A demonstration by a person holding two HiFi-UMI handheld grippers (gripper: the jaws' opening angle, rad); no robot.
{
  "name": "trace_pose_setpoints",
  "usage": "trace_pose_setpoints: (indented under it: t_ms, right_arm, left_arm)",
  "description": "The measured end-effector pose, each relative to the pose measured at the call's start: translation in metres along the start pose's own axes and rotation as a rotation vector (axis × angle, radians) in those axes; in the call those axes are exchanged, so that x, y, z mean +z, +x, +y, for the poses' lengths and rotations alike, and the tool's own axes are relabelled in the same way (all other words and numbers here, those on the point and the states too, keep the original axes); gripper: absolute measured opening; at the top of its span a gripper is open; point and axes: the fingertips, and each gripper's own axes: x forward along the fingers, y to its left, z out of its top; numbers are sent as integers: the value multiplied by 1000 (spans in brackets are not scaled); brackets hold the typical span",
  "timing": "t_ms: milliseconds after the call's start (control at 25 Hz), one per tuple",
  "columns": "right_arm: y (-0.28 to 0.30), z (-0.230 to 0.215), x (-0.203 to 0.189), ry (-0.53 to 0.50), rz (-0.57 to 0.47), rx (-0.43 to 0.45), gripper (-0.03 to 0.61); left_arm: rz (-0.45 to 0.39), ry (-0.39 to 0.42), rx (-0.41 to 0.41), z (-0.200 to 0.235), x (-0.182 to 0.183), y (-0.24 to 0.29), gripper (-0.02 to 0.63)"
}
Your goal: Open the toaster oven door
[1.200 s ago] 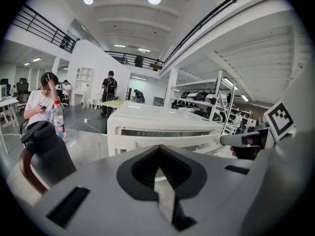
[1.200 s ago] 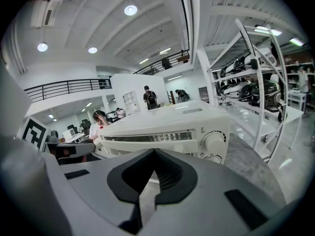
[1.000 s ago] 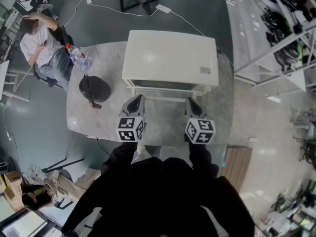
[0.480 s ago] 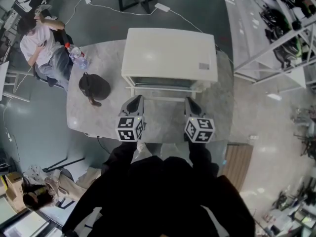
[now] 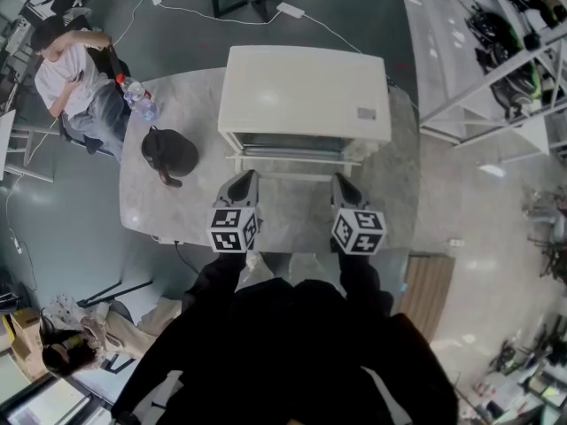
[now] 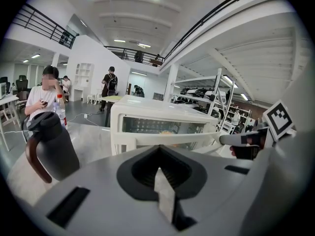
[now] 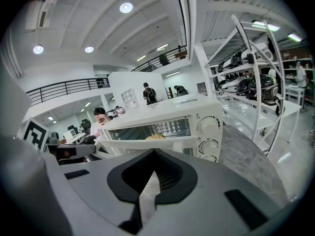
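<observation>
A white toaster oven [image 5: 306, 96] stands at the back of the grey marble table [image 5: 177, 211], its glass door facing me and upright. A white handle bar [image 6: 172, 140] runs across the door's top, and some food [image 7: 155, 136] shows behind the glass. My left gripper [image 5: 244, 177] and right gripper [image 5: 342, 181] hover side by side just short of the oven's front, touching nothing. In the left gripper view the left gripper [image 6: 160, 181] has its jaws pressed together. The right gripper [image 7: 149, 183] looks the same. Control knobs [image 7: 209, 127] sit at the oven's right.
A black jug [image 5: 168, 155] with a brown handle stands left of the oven, near my left gripper. A water bottle [image 5: 137, 103] is at the table's far left corner beside a seated person [image 5: 66, 69]. Metal shelving [image 5: 496, 51] lines the right side. A cable [image 5: 221, 16] trails on the floor behind.
Both grippers stay in place before the oven. The seated person has lowered an arm, and the head view has shifted slightly.
</observation>
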Motion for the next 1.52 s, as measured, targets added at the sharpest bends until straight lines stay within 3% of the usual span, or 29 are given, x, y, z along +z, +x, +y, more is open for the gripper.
trace_pose_setpoints:
  t_ms: [1520]
  right_arm:
    - [-25,-1,-42,38,58,21,3]
  left_arm:
    - [54,-37,5,-10,-39,-16,3]
